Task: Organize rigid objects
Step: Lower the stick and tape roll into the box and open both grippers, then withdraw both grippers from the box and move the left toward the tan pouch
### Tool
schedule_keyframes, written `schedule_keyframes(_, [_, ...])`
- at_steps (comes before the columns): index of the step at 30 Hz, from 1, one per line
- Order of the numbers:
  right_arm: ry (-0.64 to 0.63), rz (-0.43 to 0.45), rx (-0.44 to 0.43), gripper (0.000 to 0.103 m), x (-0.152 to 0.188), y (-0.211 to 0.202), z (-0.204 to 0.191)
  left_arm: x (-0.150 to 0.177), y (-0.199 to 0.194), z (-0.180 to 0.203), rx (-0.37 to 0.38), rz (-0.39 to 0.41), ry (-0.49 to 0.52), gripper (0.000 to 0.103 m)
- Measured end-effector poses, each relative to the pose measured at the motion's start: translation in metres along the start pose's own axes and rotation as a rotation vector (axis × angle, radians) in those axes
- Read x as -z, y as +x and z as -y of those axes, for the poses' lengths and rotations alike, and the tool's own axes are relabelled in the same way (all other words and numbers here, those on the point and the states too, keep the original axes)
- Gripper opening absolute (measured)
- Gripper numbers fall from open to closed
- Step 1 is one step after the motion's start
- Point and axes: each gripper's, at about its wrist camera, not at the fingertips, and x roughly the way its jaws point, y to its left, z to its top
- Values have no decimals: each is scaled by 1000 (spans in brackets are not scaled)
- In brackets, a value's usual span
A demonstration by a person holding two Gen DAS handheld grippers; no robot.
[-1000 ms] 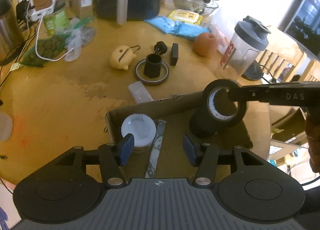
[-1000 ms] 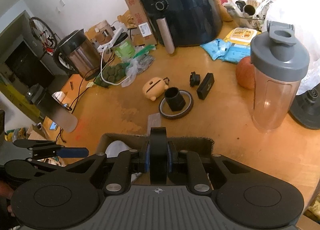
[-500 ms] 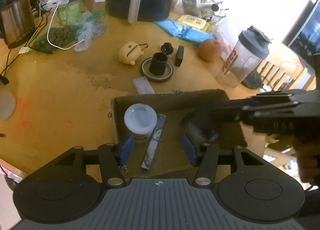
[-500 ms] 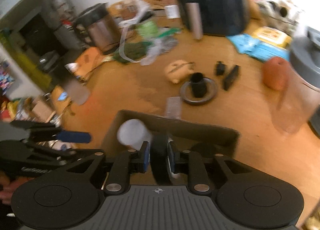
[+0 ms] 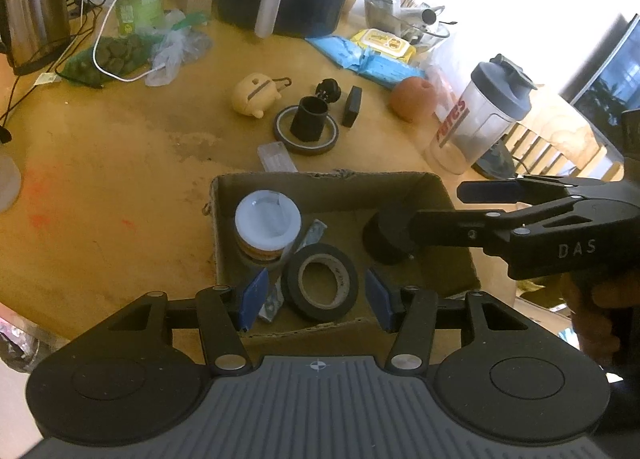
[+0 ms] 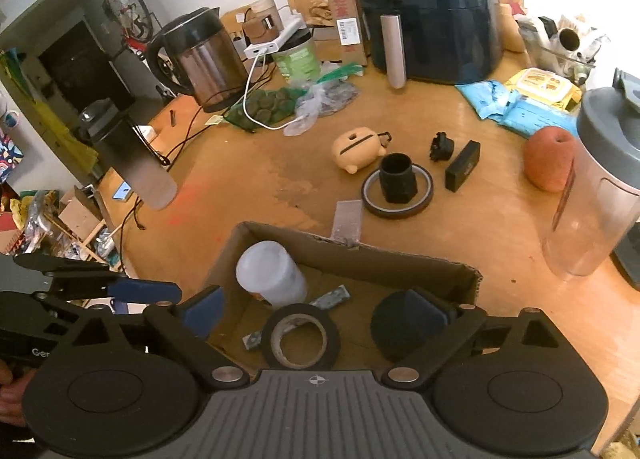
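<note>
A cardboard box (image 5: 320,184) (image 6: 362,250) sits at the table's near edge. In it lie a black tape roll (image 5: 320,282) (image 6: 299,336), a white-lidded jar (image 5: 267,224) (image 6: 270,273), a marbled strip (image 5: 309,234) and a black round object (image 5: 386,235) (image 6: 404,326). My left gripper (image 5: 315,298) is open and empty over the box's near side. My right gripper (image 6: 316,309) is open and empty above the tape roll; in the left wrist view it reaches in from the right (image 5: 460,203).
On the table beyond the box lie a tape ring with a black cup (image 6: 397,184), a black block (image 6: 463,165), a black knob (image 6: 441,146), a yellow pig-shaped case (image 6: 357,149), a clear small case (image 6: 348,219), an orange fruit (image 6: 550,158) and a shaker bottle (image 6: 600,187). An air fryer (image 6: 428,7) and kettle (image 6: 200,59) stand behind.
My right gripper carried the black tape roll down into the box and opened, letting it go. The roll now lies flat in the box. My left gripper stayed open.
</note>
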Motion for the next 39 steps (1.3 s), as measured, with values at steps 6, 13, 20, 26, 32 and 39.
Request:
schedule_keyframes(6, [16, 11, 39, 97, -4, -1, 8, -5, 5, 7, 30, -1, 27, 53])
schedule_keyframes(13, [47, 42, 85, 98, -21, -1, 22, -26, 13, 12, 61, 14, 66, 53])
schedule_keyframes(20, [35, 90, 111, 98, -49, -3, 27, -61, 14, 13, 63, 59, 91, 53])
schedule_keyframes(26, [52, 120, 133, 98, -61, -3, 32, -80, 11, 12, 67, 80, 70, 53])
schedule_keyframes(32, [98, 132, 141, 103, -58, -7, 42, -85, 11, 9, 59, 71, 65, 53])
schedule_keyframes(39, [147, 152, 174, 103, -55, -10, 51, -81, 16, -7, 28, 52, 23, 53])
